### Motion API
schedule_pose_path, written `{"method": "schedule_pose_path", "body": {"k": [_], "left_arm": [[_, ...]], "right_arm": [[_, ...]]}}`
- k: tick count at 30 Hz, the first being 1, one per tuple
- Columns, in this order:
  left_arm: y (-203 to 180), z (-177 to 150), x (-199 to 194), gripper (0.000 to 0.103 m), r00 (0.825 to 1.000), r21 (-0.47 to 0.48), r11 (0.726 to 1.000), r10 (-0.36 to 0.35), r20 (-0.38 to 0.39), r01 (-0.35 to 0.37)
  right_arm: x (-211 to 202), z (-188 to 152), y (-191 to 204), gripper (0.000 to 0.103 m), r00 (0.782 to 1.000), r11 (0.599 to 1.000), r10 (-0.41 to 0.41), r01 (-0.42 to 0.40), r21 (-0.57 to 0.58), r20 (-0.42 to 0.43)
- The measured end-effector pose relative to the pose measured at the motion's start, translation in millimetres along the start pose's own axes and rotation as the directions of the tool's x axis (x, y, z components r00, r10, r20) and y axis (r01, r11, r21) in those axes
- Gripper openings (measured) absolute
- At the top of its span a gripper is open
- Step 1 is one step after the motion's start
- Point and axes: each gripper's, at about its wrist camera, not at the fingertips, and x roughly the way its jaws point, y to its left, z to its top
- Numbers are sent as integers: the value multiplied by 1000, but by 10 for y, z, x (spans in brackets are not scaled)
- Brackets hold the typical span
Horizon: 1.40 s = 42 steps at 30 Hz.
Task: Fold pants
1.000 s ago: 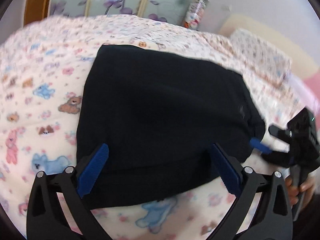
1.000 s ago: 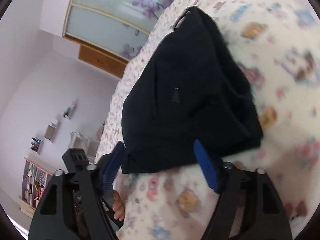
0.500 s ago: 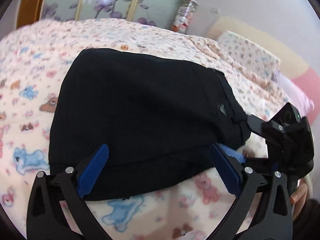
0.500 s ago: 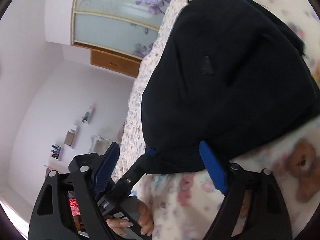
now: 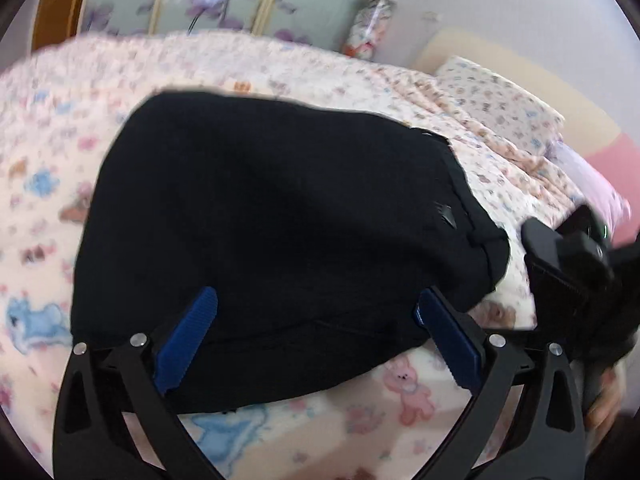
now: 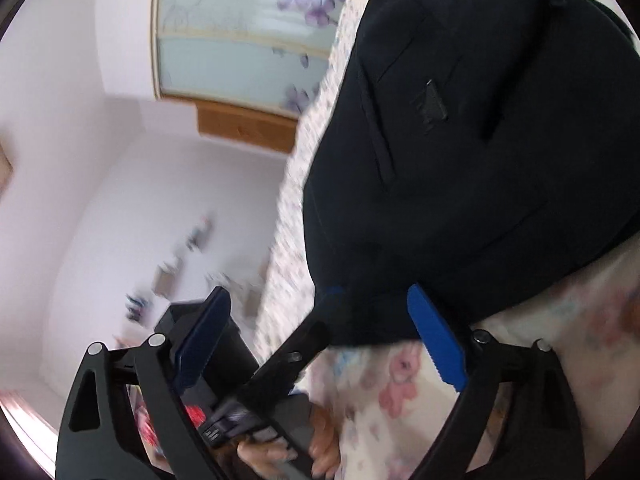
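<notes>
black pants (image 5: pixel 280 232) lie as a folded bundle on the bed (image 5: pixel 60 168). my left claw (image 5: pixel 316 344) and right claw (image 6: pixel 320 344) both gape at its near edge, gripping nothing. looks like the final fold; next, pinch that edge.

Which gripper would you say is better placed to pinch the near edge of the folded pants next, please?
Left, probably. The left gripper is open, its fingers straddling the near edge of the black pants on the bedspread. The right gripper is open too, but sits off the corner.
</notes>
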Motion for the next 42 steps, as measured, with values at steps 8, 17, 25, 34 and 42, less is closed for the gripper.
{"method": "schedule_pose_path", "body": {"k": [8, 17, 25, 34, 42], "left_arm": [[240, -5, -118, 101, 996, -119, 991, -46, 80, 56], [-21, -81, -300, 101, 994, -9, 996, 93, 57, -93], [-112, -377, -772, 101, 966, -25, 971, 240, 94, -239], [-203, -694, -1114, 101, 941, -31, 961, 275, 197, -275], [-230, -728, -1103, 101, 915, -37, 936, 350, 201, -350]], "right_arm": [[-545, 115, -297, 90, 981, 999, -23, 14, 47, 195], [-744, -310, 229, 102, 954, 958, -203, 240, -159, 219], [-836, -840, 588, 102, 828, 760, -432, 547, -350, 357], [-733, -1207, 668, 102, 707, 575, -517, 704, -416, 482], [-677, -1385, 777, 102, 652, 445, -515, 758, -477, 556]]}}
